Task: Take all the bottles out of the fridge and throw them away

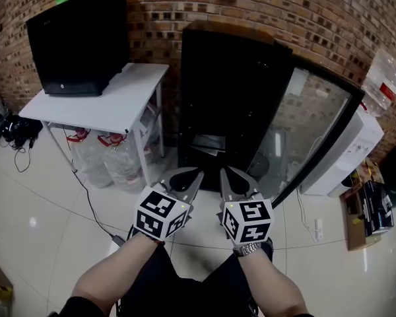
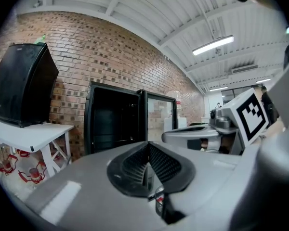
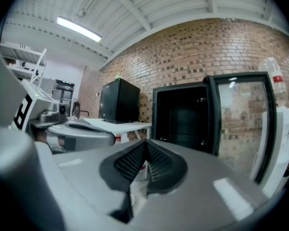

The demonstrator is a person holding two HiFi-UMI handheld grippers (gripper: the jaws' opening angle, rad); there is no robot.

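Tall black fridge (image 1: 231,91) upright against red brick wall (image 1: 185,5), long axis vertical, dark open front turned toward both grippers; glass door (image 1: 313,134) swung out at fridge's right. Inside too dark to make out bottles. Left hand-held grey gripper (image 1: 190,179) and right hand-held grey gripper (image 1: 232,179) side by side before fridge, clear of it, aimed at opening, jaws of each pressed together on nothing.

Bright ceiling tube light (image 2: 213,44); glare spots on glossy floor (image 1: 33,222). Fridge (image 1: 231,91) interior near black. Heavy fisheye bending, gripper views black-cornered.
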